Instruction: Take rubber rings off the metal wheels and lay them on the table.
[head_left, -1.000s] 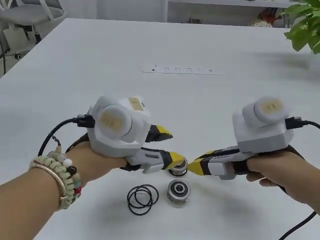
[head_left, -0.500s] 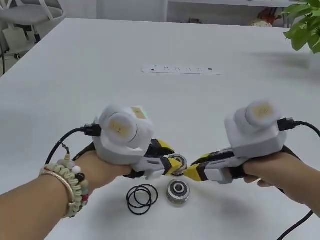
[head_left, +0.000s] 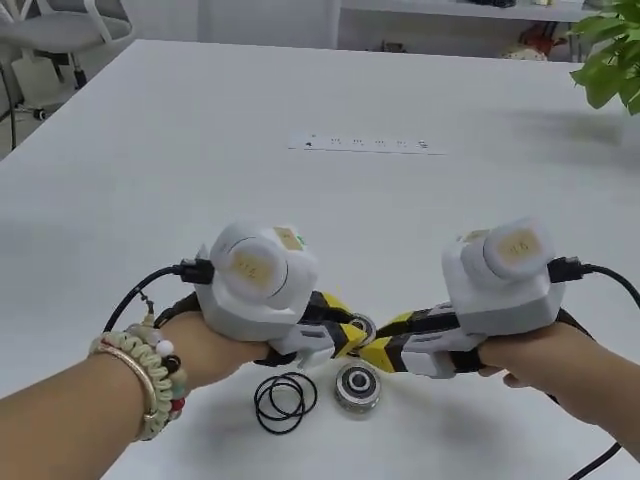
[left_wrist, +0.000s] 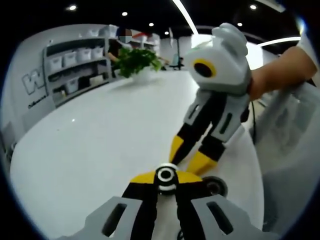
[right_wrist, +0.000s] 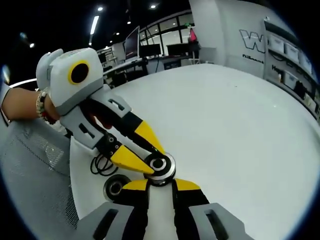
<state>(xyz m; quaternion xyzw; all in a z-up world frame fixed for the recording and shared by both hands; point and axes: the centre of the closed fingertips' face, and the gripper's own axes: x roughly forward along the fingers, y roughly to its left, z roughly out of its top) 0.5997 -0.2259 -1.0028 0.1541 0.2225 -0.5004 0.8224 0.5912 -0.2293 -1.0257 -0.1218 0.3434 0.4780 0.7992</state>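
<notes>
Bench lot, left to right. Rubber rings: black, several overlapping, flat on the white table, at seven o'clock of the spot where the grippers meet. Left gripper: hand-held, jaws clenched on a metal wheel held above the table. Second wheel: lying flat at six o'clock of the held one, just beside the rings. Right gripper: yellow tips meet the held wheel's rim at four o'clock; whether they pinch anything cannot be told, as the tips mask the contact. Power strip: twelve o'clock, well apart. Plant: two o'clock, cut off at the edge.
</notes>
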